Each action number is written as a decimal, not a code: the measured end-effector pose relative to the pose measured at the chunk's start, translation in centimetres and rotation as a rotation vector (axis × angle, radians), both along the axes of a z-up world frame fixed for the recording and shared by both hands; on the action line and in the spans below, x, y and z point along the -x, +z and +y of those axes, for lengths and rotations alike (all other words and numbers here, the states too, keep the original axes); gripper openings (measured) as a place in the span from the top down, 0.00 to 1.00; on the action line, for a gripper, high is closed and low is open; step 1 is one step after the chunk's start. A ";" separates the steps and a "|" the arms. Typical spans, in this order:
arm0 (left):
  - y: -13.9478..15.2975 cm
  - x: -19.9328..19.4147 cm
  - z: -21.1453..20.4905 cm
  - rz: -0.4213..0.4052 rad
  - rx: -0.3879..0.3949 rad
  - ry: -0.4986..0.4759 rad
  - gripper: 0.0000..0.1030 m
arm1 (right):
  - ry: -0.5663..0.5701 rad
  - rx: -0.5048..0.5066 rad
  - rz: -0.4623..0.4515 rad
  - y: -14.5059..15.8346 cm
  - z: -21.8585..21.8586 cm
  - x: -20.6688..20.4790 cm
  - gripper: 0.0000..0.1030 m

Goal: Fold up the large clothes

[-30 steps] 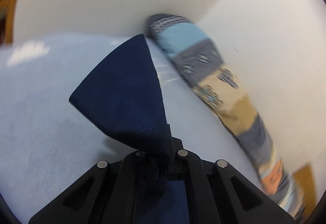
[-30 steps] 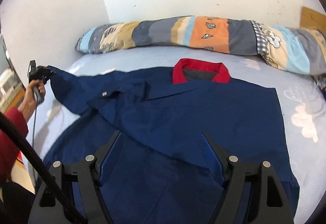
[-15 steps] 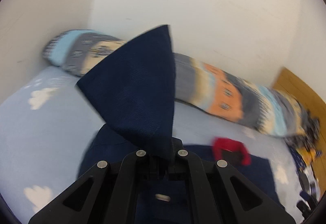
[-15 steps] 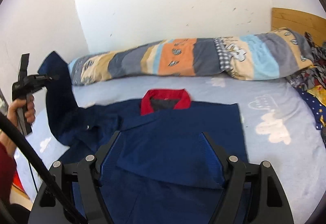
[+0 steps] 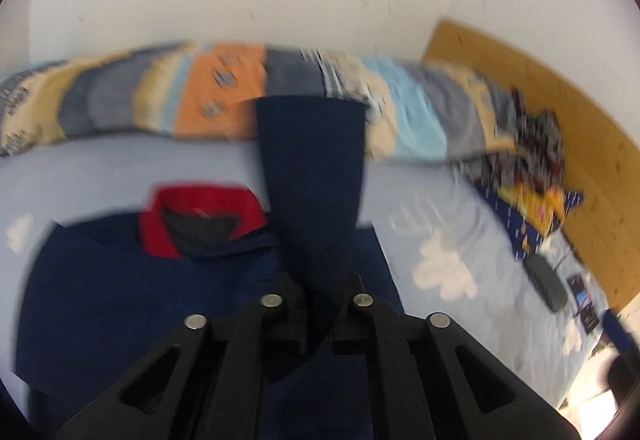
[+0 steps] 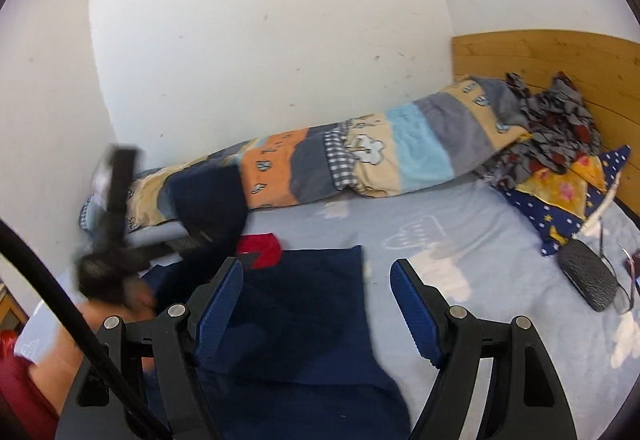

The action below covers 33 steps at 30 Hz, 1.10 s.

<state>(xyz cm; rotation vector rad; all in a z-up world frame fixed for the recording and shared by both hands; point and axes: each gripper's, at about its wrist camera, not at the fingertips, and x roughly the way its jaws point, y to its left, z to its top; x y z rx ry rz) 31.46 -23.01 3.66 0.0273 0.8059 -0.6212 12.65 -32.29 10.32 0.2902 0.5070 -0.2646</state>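
One navy shirt (image 5: pixel 120 280) with a red collar (image 5: pixel 160 224) lies flat on the light-blue bed sheet (image 5: pixel 432 224). The left gripper (image 5: pixel 320 304) is clamped on one raised sleeve (image 5: pixel 312 168); this view is motion-blurred. The right gripper (image 6: pixel 316 304) hovers wide apart and empty above the shirt, whose lower part is cut off.

Left claw (image 5: pixel 320 304) pinched tight, raised (blurred); right claw (image 6: pixel 316 304) low, jaws spread wide.

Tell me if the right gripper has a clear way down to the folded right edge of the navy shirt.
Probably yes. The right gripper is open and holds nothing, and the navy shirt lies flat right under it. The left gripper, shut on the sleeve, is off to the left.
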 end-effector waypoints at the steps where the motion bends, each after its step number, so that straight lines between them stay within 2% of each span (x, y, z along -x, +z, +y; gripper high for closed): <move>1: -1.7 0.1 -1.4 0.021 -0.036 -0.006 0.82 | -0.009 -0.006 -0.001 0.0 -0.5 0.3 0.21; 2: -3.6 0.4 -2.5 0.030 -0.084 -0.002 0.64 | -0.009 -0.009 0.000 0.0 -0.8 0.5 0.21; 3: -5.3 0.7 -3.4 0.036 -0.136 0.006 0.52 | -0.014 -0.002 0.006 -0.1 -1.0 0.6 0.21; 4: -6.9 1.1 -4.3 0.042 -0.182 0.010 0.37 | -0.023 0.010 0.014 -0.3 -1.1 0.6 0.21; 5: -8.3 1.3 -5.0 0.040 -0.219 0.001 0.36 | -0.023 0.008 0.018 -0.5 -1.3 0.6 0.21; 7: -9.3 2.6 -4.5 0.033 -0.253 -0.020 0.36 | -0.022 -0.016 0.028 -0.9 -1.8 0.4 0.21; 10: -6.6 4.4 -1.4 -0.006 -0.179 -0.053 0.36 | -0.015 -0.044 0.039 -1.5 -1.9 0.0 0.21; 13: -3.3 3.8 2.6 -0.042 -0.127 -0.031 0.24 | -0.004 -0.034 0.072 -2.7 -1.2 -1.6 0.21; 16: -2.4 1.8 8.0 -0.090 -0.182 0.063 0.24 | 0.072 -0.019 0.170 -5.3 0.0 -5.9 0.21; 19: -4.1 -0.6 14.5 -0.098 -0.290 0.209 0.24 | 0.139 0.027 0.278 -8.5 1.9 -10.3 0.23; 23: -8.1 -2.7 21.1 0.027 -0.321 0.307 0.24 | 0.217 0.031 0.371 -12.1 3.2 -14.0 0.23; 26: -12.1 -3.3 23.7 0.106 -0.374 0.324 0.23 | 0.217 -0.047 0.512 -16.8 2.5 -15.3 0.23; 28: -12.8 -2.9 23.9 0.070 -0.369 0.312 0.21 | 0.202 -0.053 0.616 -20.0 2.3 -15.3 0.24; 30: -11.6 -2.4 23.7 0.055 -0.378 0.320 0.21 | 0.198 0.000 0.600 -19.2 2.8 -15.0 0.26; 33: -8.3 -1.2 23.5 -0.006 -0.307 0.338 0.21 | 0.225 0.097 0.480 -15.1 3.9 -13.6 0.26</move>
